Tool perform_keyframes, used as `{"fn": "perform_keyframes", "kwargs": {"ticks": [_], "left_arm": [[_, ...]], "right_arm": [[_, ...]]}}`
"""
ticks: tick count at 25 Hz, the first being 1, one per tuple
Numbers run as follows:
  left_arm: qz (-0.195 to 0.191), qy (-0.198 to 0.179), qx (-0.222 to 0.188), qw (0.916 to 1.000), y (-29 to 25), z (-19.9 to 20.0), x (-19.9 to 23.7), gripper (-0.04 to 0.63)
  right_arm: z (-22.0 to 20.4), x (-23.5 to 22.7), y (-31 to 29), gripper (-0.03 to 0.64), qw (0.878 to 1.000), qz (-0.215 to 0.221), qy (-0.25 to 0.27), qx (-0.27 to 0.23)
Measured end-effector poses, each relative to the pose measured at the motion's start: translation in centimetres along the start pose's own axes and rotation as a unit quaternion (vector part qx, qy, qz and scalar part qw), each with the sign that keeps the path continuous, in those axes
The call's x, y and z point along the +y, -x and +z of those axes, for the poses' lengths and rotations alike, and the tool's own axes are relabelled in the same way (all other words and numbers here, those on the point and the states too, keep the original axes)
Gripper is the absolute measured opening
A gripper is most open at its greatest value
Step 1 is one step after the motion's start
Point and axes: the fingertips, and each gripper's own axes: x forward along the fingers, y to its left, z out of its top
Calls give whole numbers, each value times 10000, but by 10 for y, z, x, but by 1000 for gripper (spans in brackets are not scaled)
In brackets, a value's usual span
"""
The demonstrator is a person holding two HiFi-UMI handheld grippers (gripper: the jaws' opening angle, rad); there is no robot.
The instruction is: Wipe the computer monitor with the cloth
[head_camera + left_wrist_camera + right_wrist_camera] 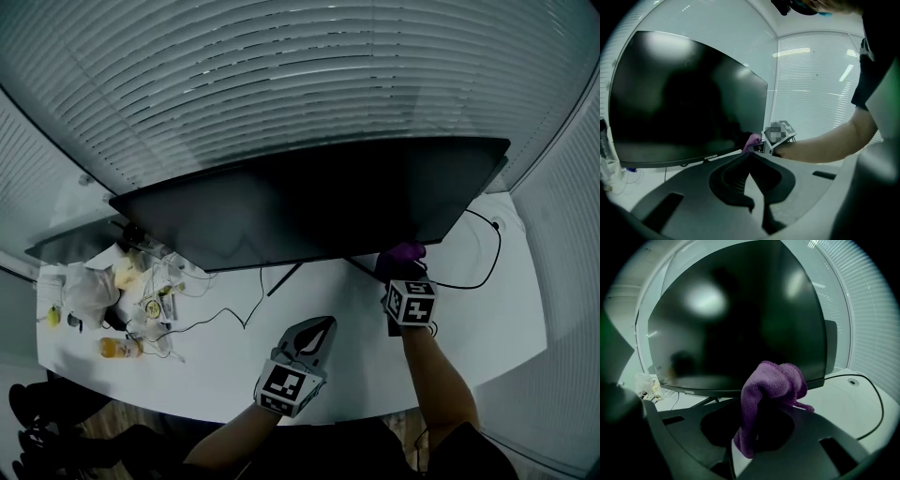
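Observation:
A wide black monitor (pixel 309 202) stands on the white desk (pixel 487 323), its screen dark. My right gripper (pixel 405 272) is shut on a purple cloth (pixel 405 251) and holds it just below the screen's lower right corner. In the right gripper view the cloth (pixel 771 387) drapes over the jaws and hides the tips, right in front of the monitor (pixel 736 319). My left gripper (pixel 309 339) hovers over the desk's front, shut with nothing in it. Its tips meet in the left gripper view (pixel 749 158), with the monitor (pixel 684 98) and the cloth (pixel 752 141) beyond.
Plastic bags, cups and a yellow bottle (pixel 117 349) clutter the desk's left end. Thin cables (pixel 225 317) trail from there toward the monitor stand. A black cable (pixel 487 258) loops at the right by a desk grommet (pixel 853 381). Window blinds surround the desk.

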Motion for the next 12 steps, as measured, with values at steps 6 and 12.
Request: {"fn": "perform_keyframes", "kwargs": {"ticks": [6, 12], "left_arm": [[43, 61, 26, 10000, 24, -9, 33, 5], [208, 165, -24, 9996, 58, -16, 63, 4]], "right_arm": [[-10, 62, -18, 61, 9996, 232, 81, 115], [-18, 114, -31, 61, 9986, 404, 249, 233]]}}
